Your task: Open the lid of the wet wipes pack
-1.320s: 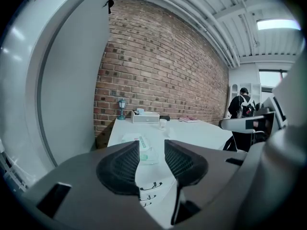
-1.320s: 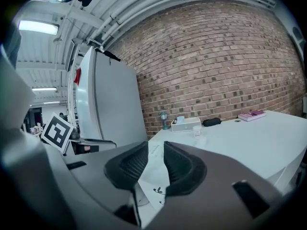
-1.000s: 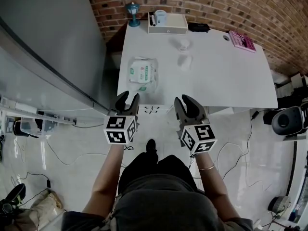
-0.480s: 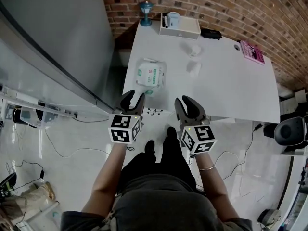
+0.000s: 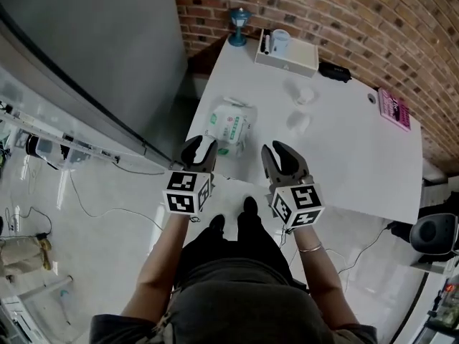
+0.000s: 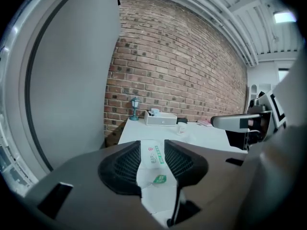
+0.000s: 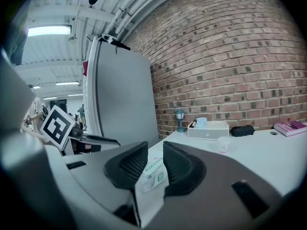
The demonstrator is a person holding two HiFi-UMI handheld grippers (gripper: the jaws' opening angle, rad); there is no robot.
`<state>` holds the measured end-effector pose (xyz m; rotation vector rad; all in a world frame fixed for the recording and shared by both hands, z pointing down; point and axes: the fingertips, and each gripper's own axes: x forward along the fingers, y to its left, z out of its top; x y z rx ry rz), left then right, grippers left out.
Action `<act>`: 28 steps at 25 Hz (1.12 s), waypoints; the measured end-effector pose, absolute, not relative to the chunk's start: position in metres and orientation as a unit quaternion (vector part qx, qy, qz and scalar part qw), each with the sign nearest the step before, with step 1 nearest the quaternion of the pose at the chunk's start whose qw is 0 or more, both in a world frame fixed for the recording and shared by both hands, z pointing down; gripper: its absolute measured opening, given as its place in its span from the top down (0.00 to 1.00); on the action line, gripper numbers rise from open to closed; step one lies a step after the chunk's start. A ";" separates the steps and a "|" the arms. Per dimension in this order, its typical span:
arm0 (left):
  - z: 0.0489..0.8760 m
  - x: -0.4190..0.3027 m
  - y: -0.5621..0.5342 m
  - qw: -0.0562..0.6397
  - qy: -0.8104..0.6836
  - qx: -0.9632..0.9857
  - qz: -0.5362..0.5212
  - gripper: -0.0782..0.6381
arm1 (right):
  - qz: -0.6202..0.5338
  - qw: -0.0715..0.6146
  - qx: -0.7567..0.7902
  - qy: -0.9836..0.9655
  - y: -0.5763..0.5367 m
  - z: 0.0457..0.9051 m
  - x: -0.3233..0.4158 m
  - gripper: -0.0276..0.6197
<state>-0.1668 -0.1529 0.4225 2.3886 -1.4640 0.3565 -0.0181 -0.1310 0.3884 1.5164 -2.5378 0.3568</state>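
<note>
Both of my grippers have closed in on the white table [image 5: 351,156] since a second ago. Back then the wet wipes pack [image 5: 231,124] lay well ahead of them. Now the left gripper [image 5: 200,145] has its tips at the table's near corner, just beside the pack, and the right gripper [image 5: 277,151] reaches over the near edge.

Around me, the pale glossy floor [image 5: 107,221] carries loose cables. A red brick wall [image 5: 373,20] runs behind the table, and a tall grey unit [image 5: 93,41] stands off the table's left end. The table top is plain white and mostly bare.

At its far edge sits a white box [image 5: 288,57] with a mug [image 5: 280,41] at its left end. A small blue lamp [image 5: 239,16] stands to the box's left and a black pouch [image 5: 335,71] lies to its right. A pink book [image 5: 394,110] lies toward the right end, and a small clear cup [image 5: 305,95] stands mid-table.

The pack lies flat near the left end (green print facing up).

My left gripper's jaws stand wide apart and grip nothing; the pack shows through the gap, untouched. My right gripper's jaws are apart too, with a narrower gap, and they hold nothing either.
</note>
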 end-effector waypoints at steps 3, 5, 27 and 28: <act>0.422 -0.164 -0.162 0.159 -0.532 0.822 0.123 0.68 | 0.116 0.089 0.480 -0.865 -0.148 0.390 -0.017 0.79; 0.421 -0.162 -0.166 0.160 -0.545 0.814 0.121 0.68 | 0.112 0.097 0.460 -0.875 -0.158 0.392 -0.017 0.79; 0.429 -0.181 -0.144 0.184 -0.679 0.699 0.130 0.68 | 0.098 0.167 0.264 -0.945 -0.190 0.444 -0.058 0.74; 0.430 -0.183 -0.142 0.184 -0.683 0.694 0.132 0.68 | 0.096 0.173 0.259 -0.946 -0.189 0.448 -0.060 0.73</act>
